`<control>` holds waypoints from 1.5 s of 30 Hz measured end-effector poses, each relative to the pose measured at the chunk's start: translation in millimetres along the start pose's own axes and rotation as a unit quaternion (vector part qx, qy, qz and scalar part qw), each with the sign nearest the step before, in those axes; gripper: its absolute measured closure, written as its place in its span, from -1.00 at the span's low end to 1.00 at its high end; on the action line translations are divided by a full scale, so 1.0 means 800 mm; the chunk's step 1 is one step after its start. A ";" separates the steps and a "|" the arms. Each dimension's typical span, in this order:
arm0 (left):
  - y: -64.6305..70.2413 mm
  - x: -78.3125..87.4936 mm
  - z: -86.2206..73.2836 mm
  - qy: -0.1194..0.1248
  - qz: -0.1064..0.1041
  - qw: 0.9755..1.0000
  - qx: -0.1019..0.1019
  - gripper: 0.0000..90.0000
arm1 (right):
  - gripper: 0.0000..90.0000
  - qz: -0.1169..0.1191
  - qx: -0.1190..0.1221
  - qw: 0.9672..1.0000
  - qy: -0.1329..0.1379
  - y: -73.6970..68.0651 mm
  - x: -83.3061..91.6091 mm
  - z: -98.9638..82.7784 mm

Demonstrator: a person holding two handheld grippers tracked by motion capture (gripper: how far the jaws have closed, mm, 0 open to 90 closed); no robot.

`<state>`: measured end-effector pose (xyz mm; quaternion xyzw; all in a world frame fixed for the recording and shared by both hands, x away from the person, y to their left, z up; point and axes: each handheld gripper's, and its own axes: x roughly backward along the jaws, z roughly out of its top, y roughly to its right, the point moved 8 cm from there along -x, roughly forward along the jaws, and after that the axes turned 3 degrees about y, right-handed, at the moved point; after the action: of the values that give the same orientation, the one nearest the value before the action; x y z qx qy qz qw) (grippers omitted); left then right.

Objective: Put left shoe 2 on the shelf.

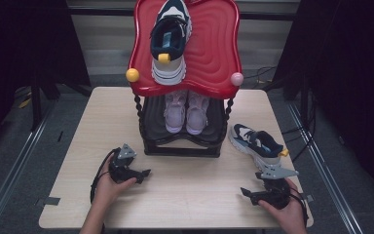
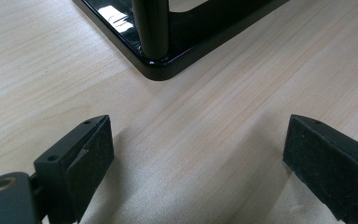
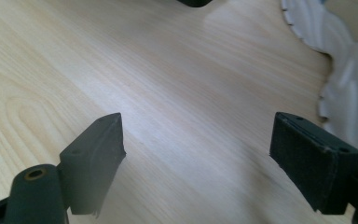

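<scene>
My left tongs (image 1: 145,172) rest low near the front edge of the pale wooden desk (image 1: 190,195), jaws spread wide, nothing between them, pointing at the black base (image 2: 161,70) of the two-tier shoe rack with the red wavy top shelf (image 1: 219,53). My right tongs (image 1: 246,192) sit by the front right corner, also wide and empty. The loose navy-and-white sneaker with a yellow heel tab (image 1: 257,143) lies near the right edge, just beside the rack; its mate (image 1: 170,41) is on the red shelf. Looks like pre-grasp: next, right tongs must reach the sneaker.
</scene>
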<state>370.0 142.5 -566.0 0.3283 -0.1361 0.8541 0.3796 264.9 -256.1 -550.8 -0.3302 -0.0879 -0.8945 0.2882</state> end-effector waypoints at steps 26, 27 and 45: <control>-0.001 -0.002 0.001 -0.002 0.004 1.000 0.002 -0.86 | -0.57 -0.116 -0.039 0.992 0.029 0.084 0.032 -0.002; -0.001 -0.002 0.001 -0.001 0.004 1.000 0.002 -0.86 | -0.56 -0.120 -0.037 0.992 0.027 0.087 0.032 0.000; -0.001 -0.002 0.000 -0.003 0.004 1.000 0.003 -0.87 | -0.17 -0.141 -0.052 0.988 0.038 0.117 0.027 0.022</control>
<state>371.5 142.2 -566.6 0.3315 -0.1361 0.8552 0.3744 315.0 -336.2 -526.4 -0.2945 -0.0756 -0.9416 0.1447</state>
